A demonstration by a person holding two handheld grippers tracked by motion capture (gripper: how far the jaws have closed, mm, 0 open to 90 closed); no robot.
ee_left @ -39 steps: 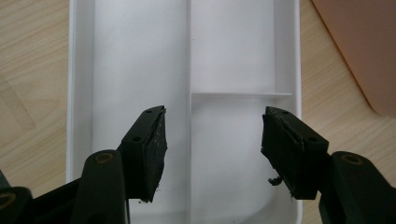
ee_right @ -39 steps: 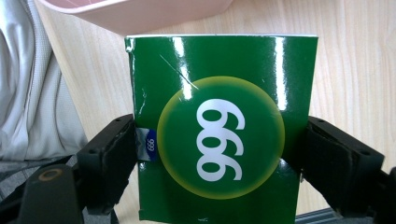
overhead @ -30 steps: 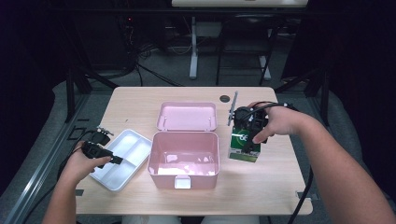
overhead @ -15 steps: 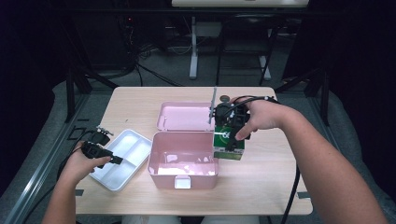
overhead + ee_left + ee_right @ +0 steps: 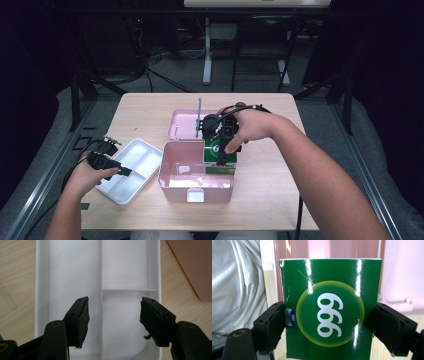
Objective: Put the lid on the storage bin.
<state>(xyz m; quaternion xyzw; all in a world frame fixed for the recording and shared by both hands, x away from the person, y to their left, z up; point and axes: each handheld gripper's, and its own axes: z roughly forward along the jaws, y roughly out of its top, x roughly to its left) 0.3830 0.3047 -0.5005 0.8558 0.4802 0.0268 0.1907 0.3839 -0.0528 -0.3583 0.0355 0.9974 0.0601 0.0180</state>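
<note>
My right gripper (image 5: pixel 220 158) is shut on a green carton (image 5: pixel 329 307) printed with white digits in a yellow-ringed circle; its pads press both side edges. In the high view the green carton (image 5: pixel 219 160) hangs over the right part of the open pink box (image 5: pixel 172 185), whose lid (image 5: pixel 181 126) lies flat behind it. My left gripper (image 5: pixel 113 320) stands open over the white divided tray (image 5: pixel 75 267), nothing between its pads. From above, the left gripper (image 5: pixel 120 171) rests at the tray's (image 5: pixel 140 152) left side.
The wooden table (image 5: pixel 270 200) has bare room to the right of the pink box and along its far side. The person's light clothing (image 5: pixel 237 285) shows at the left of the right gripper view. Dark floor, cables and stand legs lie beyond the table.
My right hand has carried the green carton leftward from the table's right side to above the pink box. The left hand and its gripper have stayed over the tray.
</note>
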